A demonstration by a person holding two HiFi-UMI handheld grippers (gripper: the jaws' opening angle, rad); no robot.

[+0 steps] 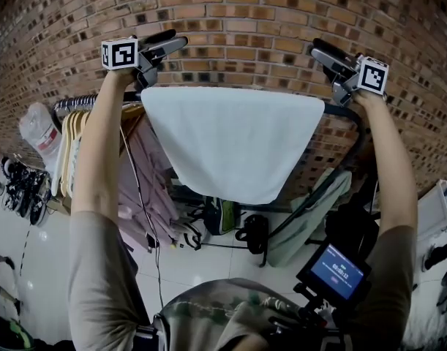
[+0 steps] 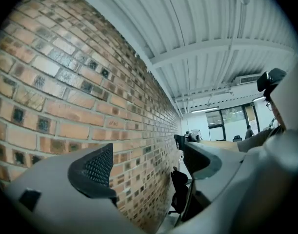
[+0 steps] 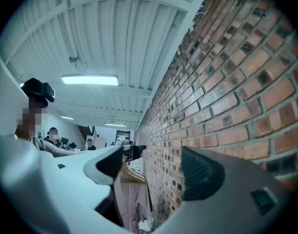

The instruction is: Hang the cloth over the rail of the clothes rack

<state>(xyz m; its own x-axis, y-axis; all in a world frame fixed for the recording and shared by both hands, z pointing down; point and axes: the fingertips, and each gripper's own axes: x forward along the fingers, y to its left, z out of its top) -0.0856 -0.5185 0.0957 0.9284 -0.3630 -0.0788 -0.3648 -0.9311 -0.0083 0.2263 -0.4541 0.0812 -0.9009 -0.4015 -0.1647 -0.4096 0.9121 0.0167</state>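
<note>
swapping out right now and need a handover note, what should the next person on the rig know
Left gripper: raised above the rack near the brick wall, jaws apart, nothing between them.
Right gripper: raised on the other side, jaws apart, also empty.
White rectangular fabric cloth: draped over the dark metal rail of the clothes rack, front flap hanging down between the two grippers. Neither gripper touches it.
Done: the cloth is on the rail and released.
Left: probably just lower both grippers clear. The back flap can't be seen from here, so check that the cloth hangs evenly.
</note>
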